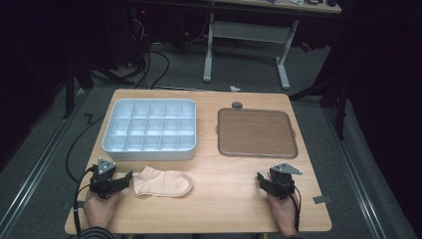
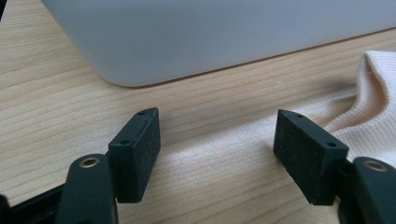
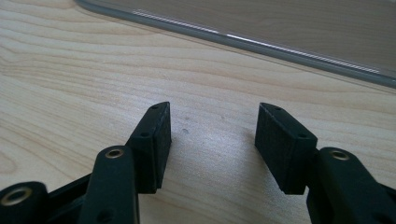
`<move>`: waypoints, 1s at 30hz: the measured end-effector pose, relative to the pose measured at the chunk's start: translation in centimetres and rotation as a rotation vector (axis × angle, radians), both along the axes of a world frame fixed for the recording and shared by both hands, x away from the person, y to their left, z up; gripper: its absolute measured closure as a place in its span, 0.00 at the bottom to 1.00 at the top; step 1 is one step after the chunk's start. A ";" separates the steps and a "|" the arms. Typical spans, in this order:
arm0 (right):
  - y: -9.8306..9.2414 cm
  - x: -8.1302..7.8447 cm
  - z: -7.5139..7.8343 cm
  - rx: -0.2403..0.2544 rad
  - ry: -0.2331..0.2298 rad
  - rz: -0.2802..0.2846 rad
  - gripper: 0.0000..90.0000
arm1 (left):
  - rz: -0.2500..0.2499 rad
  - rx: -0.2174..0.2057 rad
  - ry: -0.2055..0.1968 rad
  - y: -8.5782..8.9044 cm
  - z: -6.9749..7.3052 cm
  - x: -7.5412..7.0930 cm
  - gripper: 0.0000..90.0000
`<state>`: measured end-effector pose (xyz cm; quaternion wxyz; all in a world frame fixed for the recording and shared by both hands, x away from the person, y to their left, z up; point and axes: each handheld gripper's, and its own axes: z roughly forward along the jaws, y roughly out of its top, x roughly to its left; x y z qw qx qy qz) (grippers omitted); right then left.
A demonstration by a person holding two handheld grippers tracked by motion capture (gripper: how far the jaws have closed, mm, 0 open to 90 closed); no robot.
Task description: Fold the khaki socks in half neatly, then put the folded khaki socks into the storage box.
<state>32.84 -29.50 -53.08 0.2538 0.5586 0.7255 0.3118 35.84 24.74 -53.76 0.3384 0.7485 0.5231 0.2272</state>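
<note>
A pale peach sock point(image 1: 163, 182) lies flat on the wooden table, just in front of a white compartment box point(image 1: 149, 130). My left gripper point(image 1: 124, 179) rests on the table at the sock's left end, open, with bare wood between its jaws. In the left gripper view the sock point(image 2: 369, 116) lies just past the right pad and the box wall point(image 2: 210, 32) stands close ahead. My right gripper point(image 1: 263, 180) sits open near the front right, empty, in front of a brown tray point(image 1: 256, 133). The right gripper view shows the tray's rim point(image 3: 261, 42) beyond the open pads point(image 3: 280, 144).
The box has several empty compartments. The table's front edge point(image 1: 199, 230) runs just behind the hands. A small grey round piece point(image 1: 237, 105) sits at the table's back edge. Beyond stand a desk frame point(image 1: 246, 47) and floor cables.
</note>
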 end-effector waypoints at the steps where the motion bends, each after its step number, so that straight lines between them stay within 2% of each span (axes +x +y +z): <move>1: 0.0 0.0 0.0 0.002 0.002 -0.001 0.50 | 0.000 0.000 0.000 0.0 0.0 0.0 0.36; 9: 0.0 0.0 0.0 0.005 0.005 0.006 0.47 | 0.001 -0.002 0.001 0.0 0.0 0.0 0.36; 20: 0.1 0.0 0.0 0.001 0.006 0.001 0.47 | 0.005 -0.006 0.001 0.0 0.0 0.0 0.36; 25: 0.1 0.0 0.0 0.001 0.006 0.001 0.47 | 0.004 -0.025 0.003 0.2 0.0 0.0 0.36; 30: 0.1 0.0 0.0 0.000 0.006 0.003 0.46 | 0.007 -0.014 0.001 0.1 0.0 0.0 0.36</move>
